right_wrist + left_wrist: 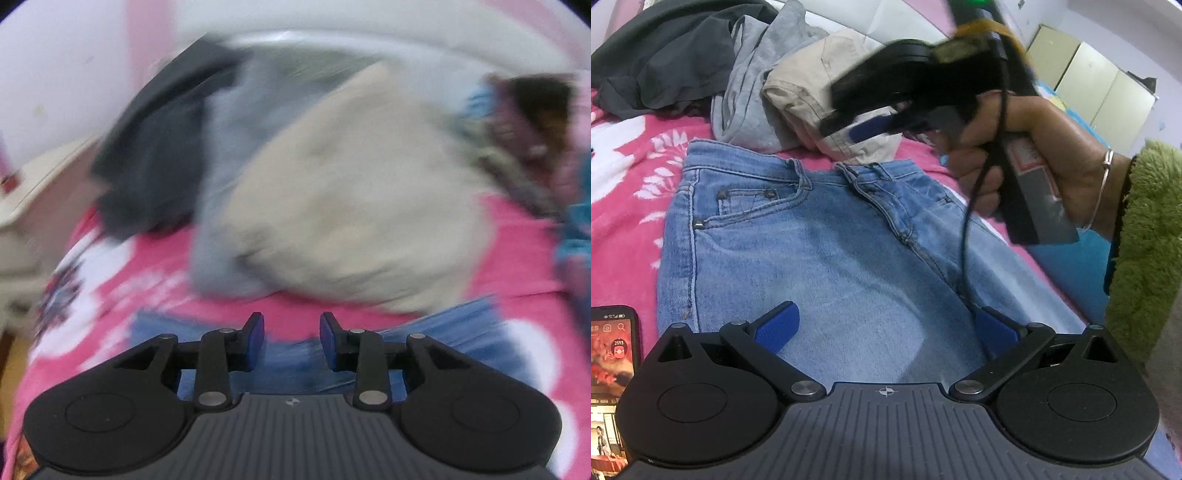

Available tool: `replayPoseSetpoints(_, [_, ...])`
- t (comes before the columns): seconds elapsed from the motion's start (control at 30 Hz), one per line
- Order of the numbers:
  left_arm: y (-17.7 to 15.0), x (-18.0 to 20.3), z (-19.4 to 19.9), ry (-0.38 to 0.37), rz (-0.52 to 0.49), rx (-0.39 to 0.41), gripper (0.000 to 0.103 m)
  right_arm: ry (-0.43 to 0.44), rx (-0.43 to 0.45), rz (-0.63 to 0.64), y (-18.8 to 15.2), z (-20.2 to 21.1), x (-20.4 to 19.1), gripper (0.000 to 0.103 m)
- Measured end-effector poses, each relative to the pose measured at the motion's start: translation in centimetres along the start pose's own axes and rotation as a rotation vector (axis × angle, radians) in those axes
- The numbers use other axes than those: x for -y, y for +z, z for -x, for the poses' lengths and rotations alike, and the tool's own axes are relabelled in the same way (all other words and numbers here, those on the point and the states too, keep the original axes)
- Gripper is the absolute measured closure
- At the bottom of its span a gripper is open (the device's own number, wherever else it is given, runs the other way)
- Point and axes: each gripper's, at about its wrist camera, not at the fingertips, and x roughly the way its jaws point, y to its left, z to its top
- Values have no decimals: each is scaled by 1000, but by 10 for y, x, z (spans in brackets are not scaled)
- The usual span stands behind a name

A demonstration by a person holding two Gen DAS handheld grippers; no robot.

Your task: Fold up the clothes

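Light blue jeans [812, 240] lie flat on the pink flowered blanket [624, 155], waistband towards the far side. My left gripper [891, 325] hovers low over the jeans' legs, its blue pads spread wide with only denim beneath them. Held by a hand, my right gripper [864, 127] hangs in the air above the waistband's right end, blurred. In the right wrist view the right gripper [291, 334] shows a gap between its blue pads and nothing in it. The jeans' waistband [295, 363] lies just under it.
Beyond the jeans lie folded beige trousers [812, 96], a grey garment [757, 74] and a dark garment [665, 55]. A phone [609, 369] with its screen lit rests at the near left. A green fluffy sleeve [1145, 240] fills the right edge.
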Motion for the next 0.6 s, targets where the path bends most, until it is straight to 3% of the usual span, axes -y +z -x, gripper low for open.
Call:
replayPoseSetpoints(0.17, [1, 3, 0, -6, 1, -2, 0, 40, -109, 24, -12, -23, -22, 75])
replayPoseSetpoints(0.3, [3, 4, -1, -6, 9, -4, 0, 6, -100, 36, -18, -29, -32, 101])
replayPoseSetpoints(0.6, [9, -2, -1, 0, 52, -6, 0, 37, -8, 19, -12, -29, -36, 101])
